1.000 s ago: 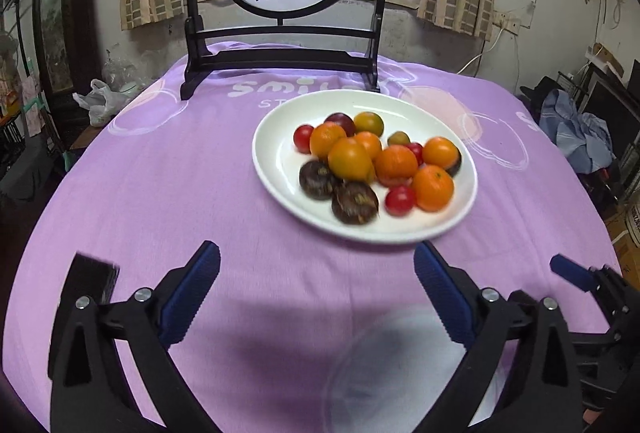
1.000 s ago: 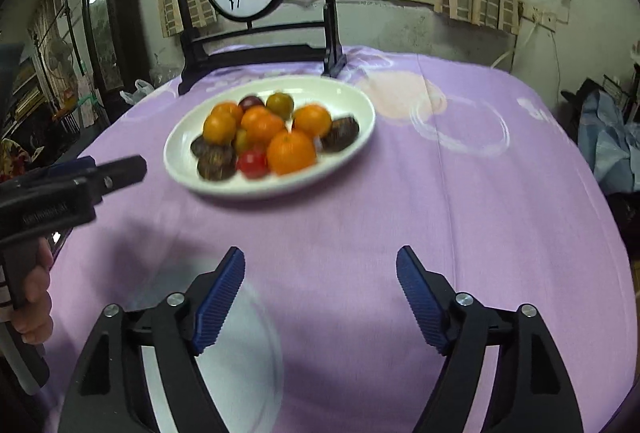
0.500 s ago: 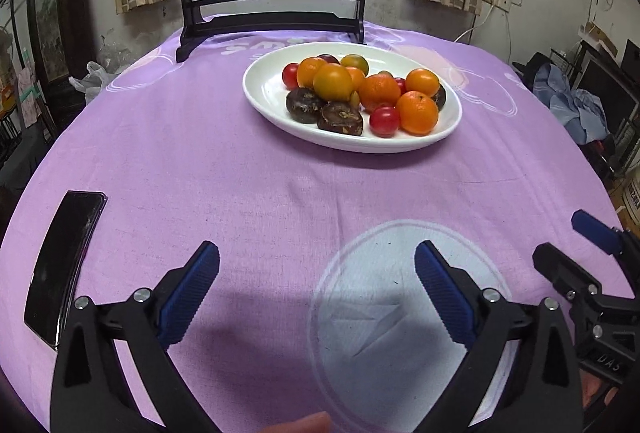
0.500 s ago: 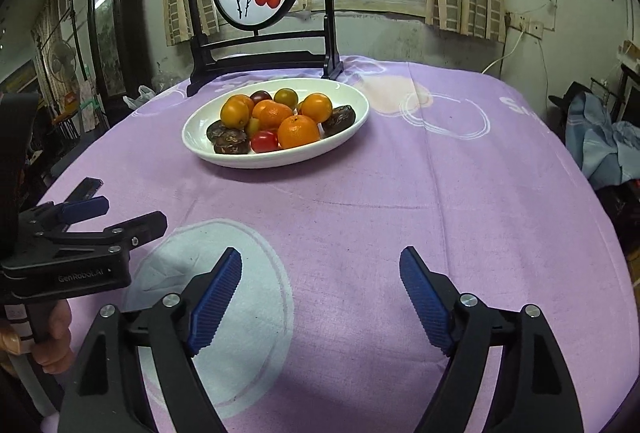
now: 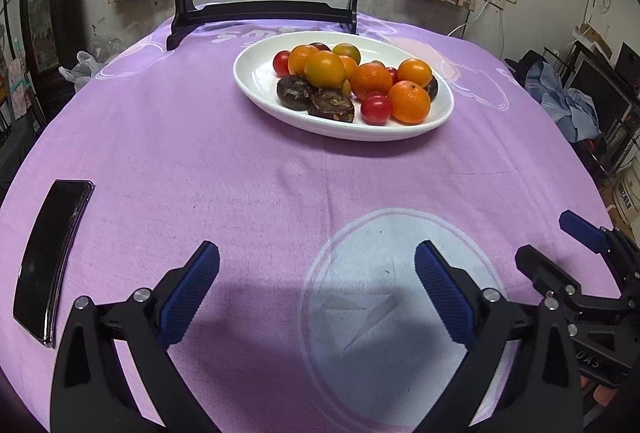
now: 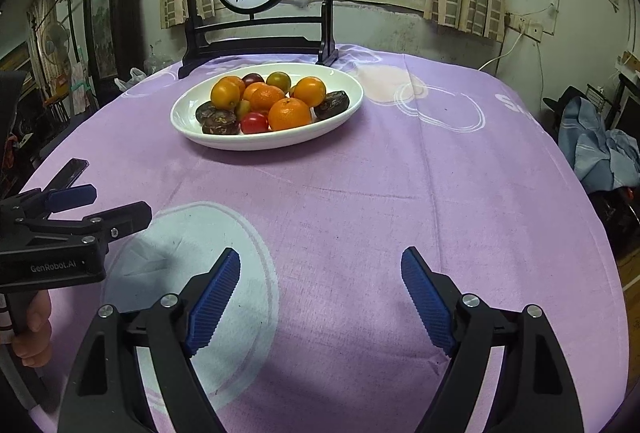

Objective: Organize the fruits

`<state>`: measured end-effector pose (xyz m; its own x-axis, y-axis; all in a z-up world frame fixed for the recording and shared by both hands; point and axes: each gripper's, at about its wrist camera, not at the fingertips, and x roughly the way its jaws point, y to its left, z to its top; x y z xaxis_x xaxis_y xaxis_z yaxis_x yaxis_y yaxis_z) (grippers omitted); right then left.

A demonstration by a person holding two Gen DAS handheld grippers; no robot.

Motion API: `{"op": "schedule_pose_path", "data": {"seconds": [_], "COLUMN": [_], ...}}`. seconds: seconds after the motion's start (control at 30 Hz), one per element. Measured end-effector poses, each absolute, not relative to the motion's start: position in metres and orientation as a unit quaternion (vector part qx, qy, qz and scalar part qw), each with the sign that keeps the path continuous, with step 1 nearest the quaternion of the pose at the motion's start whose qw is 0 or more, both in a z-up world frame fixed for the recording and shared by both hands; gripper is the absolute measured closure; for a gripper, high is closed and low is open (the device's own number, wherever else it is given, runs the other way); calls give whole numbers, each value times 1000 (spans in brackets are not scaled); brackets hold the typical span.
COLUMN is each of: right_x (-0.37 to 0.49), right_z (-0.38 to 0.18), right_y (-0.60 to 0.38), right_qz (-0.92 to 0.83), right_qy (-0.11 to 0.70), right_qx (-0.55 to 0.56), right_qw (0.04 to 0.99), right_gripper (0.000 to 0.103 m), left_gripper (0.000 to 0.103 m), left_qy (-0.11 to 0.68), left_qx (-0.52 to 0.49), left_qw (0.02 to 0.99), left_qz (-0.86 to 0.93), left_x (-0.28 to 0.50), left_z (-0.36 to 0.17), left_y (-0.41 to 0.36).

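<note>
A white oval plate stands on the far half of the purple-clothed table. It holds oranges, red cherry tomatoes and dark wrinkled fruits, piled together. My left gripper hovers open over the near cloth, well short of the plate, nothing between its blue pads. My right gripper is likewise open and empty, to the right of the left one. Each shows in the other's view: right gripper, left gripper.
A black phone lies near the table's left edge. A dark wooden stand with a round painted panel rises behind the plate. A pale circle print marks the near cloth. Blue clothes lie off the right edge.
Both grippers have drawn back from the plate toward the near edge, so the plate looks farther off and the phone has come into view. Over the last half second they hardly moved.
</note>
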<state>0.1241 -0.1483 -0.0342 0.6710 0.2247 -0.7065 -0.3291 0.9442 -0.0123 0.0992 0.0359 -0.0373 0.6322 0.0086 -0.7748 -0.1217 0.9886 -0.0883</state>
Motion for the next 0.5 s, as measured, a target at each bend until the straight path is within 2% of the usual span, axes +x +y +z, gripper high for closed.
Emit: {"op": "schedule_pose_path", "data": {"seconds": [0.17, 0.37, 0.5], "right_x": [124, 126, 124], "right_z": [-37, -50, -61], "right_y": [-148, -153, -148], "right_qz": [152, 144, 146], "right_qy": [382, 420, 443], "right_qx": [-71, -51, -57], "right_qw": [909, 894, 882], "right_gripper": [19, 19, 19], "left_gripper": [7, 7, 5], "left_qy": [434, 491, 483], "left_qx": [-65, -75, -46], "left_qw": [898, 867, 873], "left_qz": [31, 36, 48], "left_x": [100, 107, 106], "left_z": [-41, -64, -65], "left_y": [36, 37, 32]}}
